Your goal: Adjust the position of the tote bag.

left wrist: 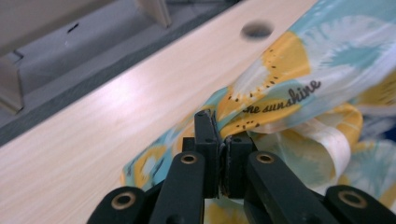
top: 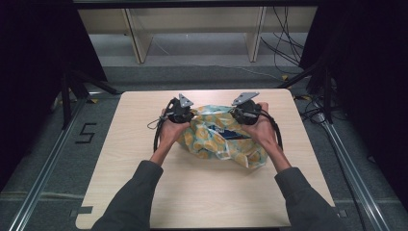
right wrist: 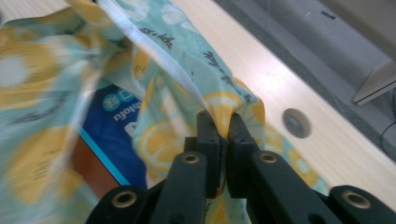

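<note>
A teal plastic bag [top: 222,138] printed with yellow citrus slices lies on the light wooden table [top: 130,144]. My left gripper [top: 185,114] holds the bag's far left edge, my right gripper [top: 244,113] its far right edge. In the left gripper view the bag [left wrist: 280,98] has a fold pinched between the jaws of the left gripper [left wrist: 215,122], which are shut on it. In the right gripper view the right gripper [right wrist: 219,122] is shut on the rim of the bag [right wrist: 177,93]. Inside the bag's mouth lies a blue package [right wrist: 114,130].
A round hole [left wrist: 256,30] is set in the tabletop near its far edge; the hole [right wrist: 296,123] also lies beside the right jaws. Beyond the table are grey floor, wooden shelf legs [top: 137,38] and loose cables [top: 284,43]. Metal rails [top: 43,168] flank the table.
</note>
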Tool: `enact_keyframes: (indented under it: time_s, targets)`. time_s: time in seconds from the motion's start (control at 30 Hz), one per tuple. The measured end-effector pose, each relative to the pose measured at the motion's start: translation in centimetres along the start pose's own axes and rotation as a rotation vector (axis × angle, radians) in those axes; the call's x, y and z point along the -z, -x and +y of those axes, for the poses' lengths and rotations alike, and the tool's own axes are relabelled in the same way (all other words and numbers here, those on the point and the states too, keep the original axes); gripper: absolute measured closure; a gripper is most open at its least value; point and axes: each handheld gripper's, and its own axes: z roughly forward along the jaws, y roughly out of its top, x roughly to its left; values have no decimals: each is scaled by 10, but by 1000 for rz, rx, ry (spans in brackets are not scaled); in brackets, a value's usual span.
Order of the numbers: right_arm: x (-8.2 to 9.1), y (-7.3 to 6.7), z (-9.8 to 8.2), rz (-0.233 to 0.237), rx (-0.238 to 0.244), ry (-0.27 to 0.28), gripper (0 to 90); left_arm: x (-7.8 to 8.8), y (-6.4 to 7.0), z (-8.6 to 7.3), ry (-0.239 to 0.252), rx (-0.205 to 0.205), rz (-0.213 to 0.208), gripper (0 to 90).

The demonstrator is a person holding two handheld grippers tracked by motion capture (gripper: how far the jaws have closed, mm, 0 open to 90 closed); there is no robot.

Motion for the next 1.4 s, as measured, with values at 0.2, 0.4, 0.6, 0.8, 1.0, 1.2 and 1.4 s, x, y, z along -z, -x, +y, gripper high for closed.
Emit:
enact_keyframes:
  time_s: [0.2, 0.4, 0.6, 0.8, 1.0, 1.2, 1.4]
  targets:
    - [-4, 0, -4, 76, -96, 11, 667, -18, -8, -16, -14, 63, -12, 853]
    - [37, 10, -12, 155, -170, 132, 569, -14, -18, -14, -29, 92, -17, 835]
    - [43, -7, -22, 147, -91, 61, 561, -13, -22, -11, -34, 111, -29, 819]
    - [2, -3, -32, 66, -90, -88, 501, -6, -17, -10, -36, 124, -95, 731]
    - [-29, 9, -37, 55, -154, -127, 479, 13, -8, -7, -59, 68, -152, 551]
    - [-28, 6, -34, 100, -167, -106, 446, 40, -13, -6, -27, 73, -160, 443]
    - [-28, 3, -31, 131, -143, -148, 417, 77, -5, 1, 56, 111, -196, 365]
